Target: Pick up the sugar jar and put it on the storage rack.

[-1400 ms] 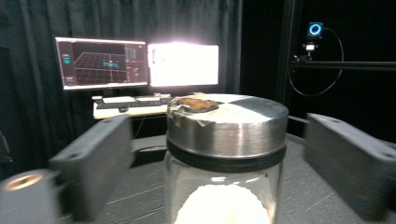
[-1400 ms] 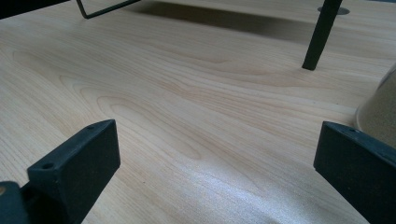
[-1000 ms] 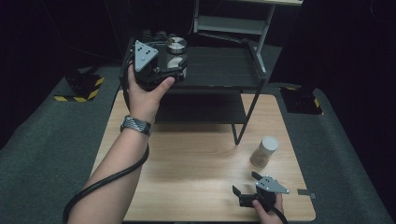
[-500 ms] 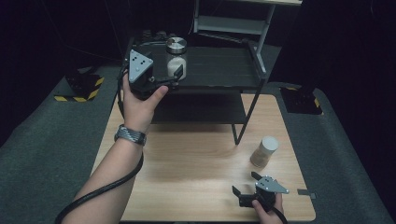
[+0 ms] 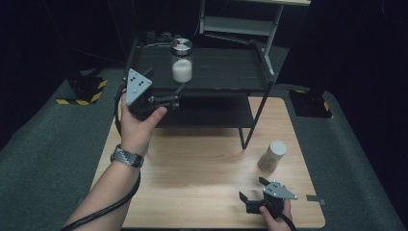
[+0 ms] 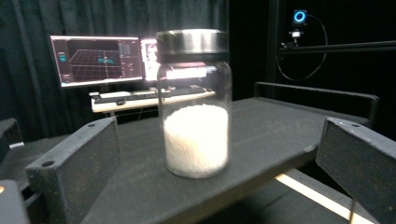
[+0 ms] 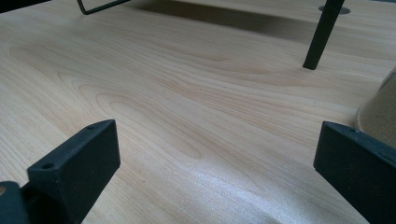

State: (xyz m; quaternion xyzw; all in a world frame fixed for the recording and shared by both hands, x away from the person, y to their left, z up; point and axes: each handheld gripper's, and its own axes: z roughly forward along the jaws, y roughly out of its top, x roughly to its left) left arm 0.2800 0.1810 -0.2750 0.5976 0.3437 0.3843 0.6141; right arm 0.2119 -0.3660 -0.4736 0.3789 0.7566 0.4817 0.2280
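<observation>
Left gripper (image 5: pixel 174 96): jaws wide apart, nothing between them, held at the front edge of the black shelf (image 5: pixel 226 72), toward its left end. In the left gripper view the jar (image 6: pixel 195 105) stands centred in the gap between the two jaws but beyond them, no contact.

Right gripper (image 5: pixel 252 190): jaws also spread, empty, resting low near the front-right corner of the table (image 5: pixel 192 163). A second container, tan with a pale lid (image 5: pixel 272 156), stands just past it near the right edge; its side shows at the right of the right gripper view (image 7: pixel 380 116).

Progress, my read: the jar sits on the shelf top, left of centre and a bit back from the front edge, so placing looks done if the job is shelving jars. Release looks complete too. Equally could be a reach for a pick, can't tell from this alone. Left if shelving: clear the left gripper, then the tan container on the table, not yet touched.

Jar orientation: upright, long axis vertical, metal lid (image 5: pixel 182 45) up, base flat on the shelf. White granules fill roughly the lower half, level. No tilt visible in either view.
</observation>
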